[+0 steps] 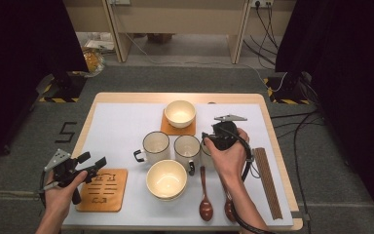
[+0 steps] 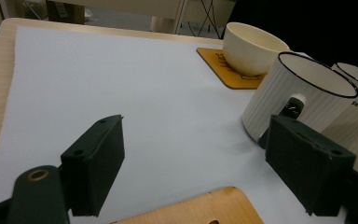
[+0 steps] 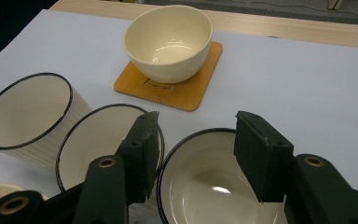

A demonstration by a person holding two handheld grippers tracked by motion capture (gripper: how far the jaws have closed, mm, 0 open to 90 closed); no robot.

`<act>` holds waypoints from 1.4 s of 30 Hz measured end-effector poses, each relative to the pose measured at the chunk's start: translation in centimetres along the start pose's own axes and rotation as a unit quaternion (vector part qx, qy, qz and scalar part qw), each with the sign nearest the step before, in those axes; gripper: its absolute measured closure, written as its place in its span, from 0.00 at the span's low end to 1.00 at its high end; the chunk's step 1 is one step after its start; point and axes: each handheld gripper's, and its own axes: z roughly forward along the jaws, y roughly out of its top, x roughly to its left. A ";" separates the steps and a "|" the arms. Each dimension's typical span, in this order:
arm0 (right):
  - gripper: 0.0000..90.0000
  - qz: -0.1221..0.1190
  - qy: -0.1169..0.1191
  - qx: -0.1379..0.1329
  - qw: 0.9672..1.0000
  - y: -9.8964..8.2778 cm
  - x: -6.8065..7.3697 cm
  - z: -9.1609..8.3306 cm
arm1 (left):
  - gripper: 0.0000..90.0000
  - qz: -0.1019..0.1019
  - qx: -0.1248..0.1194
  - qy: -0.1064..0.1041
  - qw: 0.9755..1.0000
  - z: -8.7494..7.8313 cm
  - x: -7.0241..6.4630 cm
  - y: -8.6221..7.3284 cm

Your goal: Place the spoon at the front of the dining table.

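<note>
The table (image 1: 92, 109) is the largest thing here, its wooden edge framing a white sheet (image 1: 121, 122). Take the middle mug (image 1: 186, 147) as the landmark. Nearer the person than it sits a large cream bowl (image 1: 166, 179), directly on the sheet; beyond it a smaller bowl (image 1: 179, 113) stands on an orange coaster (image 1: 191, 129). Just to its left is a ribbed mug (image 1: 155, 146) with a black handle, and touching or nearly touching its right side is a third mug (image 3: 205, 182), the one the work is on, mostly covered by the right hand (image 1: 230, 158) in the high view. Far to the landmark's left and nearer the person lies a cut-out wooden coaster (image 1: 103, 190); well to its right lies a brown slatted mat (image 1: 268, 183). A dark wooden spoon (image 1: 205, 195) lies just in front of it, and a second spoon (image 1: 229, 209) lies partly under the forearm.

The right tongs (image 3: 193, 151) stand part-open over the third mug's rim, one jaw outside towards the landmark mug, the other inside the bowl of the mug; I cannot tell whether the pads press on the wall. The landmark mug crowds that outer jaw.

The left tongs (image 1: 90, 163) are held wide open and empty above the cut-out coaster.

The right gripper view shows the third mug's inside; the left gripper view shows the ribbed mug's handle (image 2: 292, 106).
</note>
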 end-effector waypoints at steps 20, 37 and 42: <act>0.56 0.000 -0.001 0.000 1.000 -0.5 0.3 -0.5 | 0.21 0.000 -0.001 0.000 1.000 0.0 0.0 0.0; 0.56 -0.004 0.000 -0.001 1.000 -1.1 0.5 -0.9 | 0.21 0.001 -0.001 0.001 1.000 -0.1 0.0 0.0; 0.56 -0.004 0.001 -0.003 1.000 -1.4 0.6 -1.1 | 0.21 0.001 -0.001 0.000 1.000 -0.1 0.0 0.0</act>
